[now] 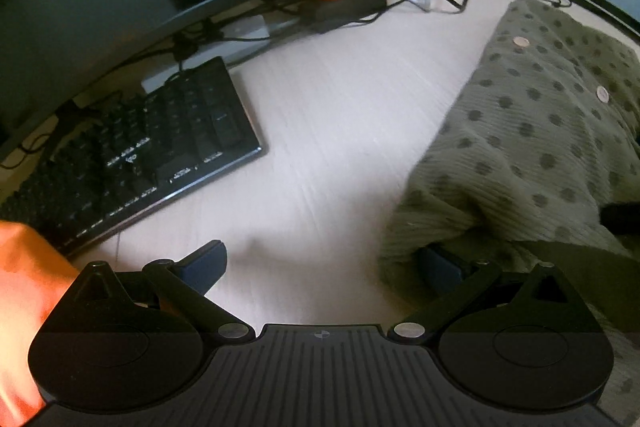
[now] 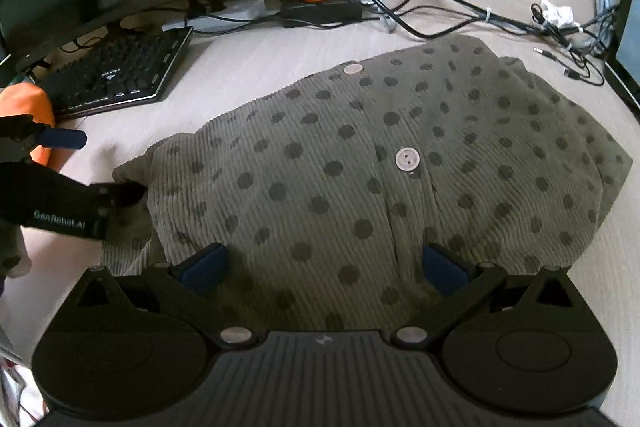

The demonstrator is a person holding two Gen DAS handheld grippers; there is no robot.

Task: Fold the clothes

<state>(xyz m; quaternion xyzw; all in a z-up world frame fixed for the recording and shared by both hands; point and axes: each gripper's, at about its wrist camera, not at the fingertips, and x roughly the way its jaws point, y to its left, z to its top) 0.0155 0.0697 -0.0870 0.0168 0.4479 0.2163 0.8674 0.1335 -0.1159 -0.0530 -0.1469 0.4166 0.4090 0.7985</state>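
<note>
Left gripper point(image 1: 320, 263): jaws spread, one finger point(image 1: 438, 267) under the garment's point(image 2: 400, 155) left edge, nothing clamped. Right gripper point(image 2: 324, 267): jaws wide, over the near hem. Garment lies bunched mid-desk point(image 1: 320, 107), right of the keyboard point(image 2: 120, 75). Step: acquiring edges. Next: close both, then fold.

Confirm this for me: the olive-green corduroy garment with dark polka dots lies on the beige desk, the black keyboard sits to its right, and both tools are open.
Not quite. The black keyboard sits to the left of the olive-green polka-dot corduroy garment, not to its right; the right wrist view shows this. The rest holds: the garment lies on the beige desk, and the left tool and right tool are both open.
</note>
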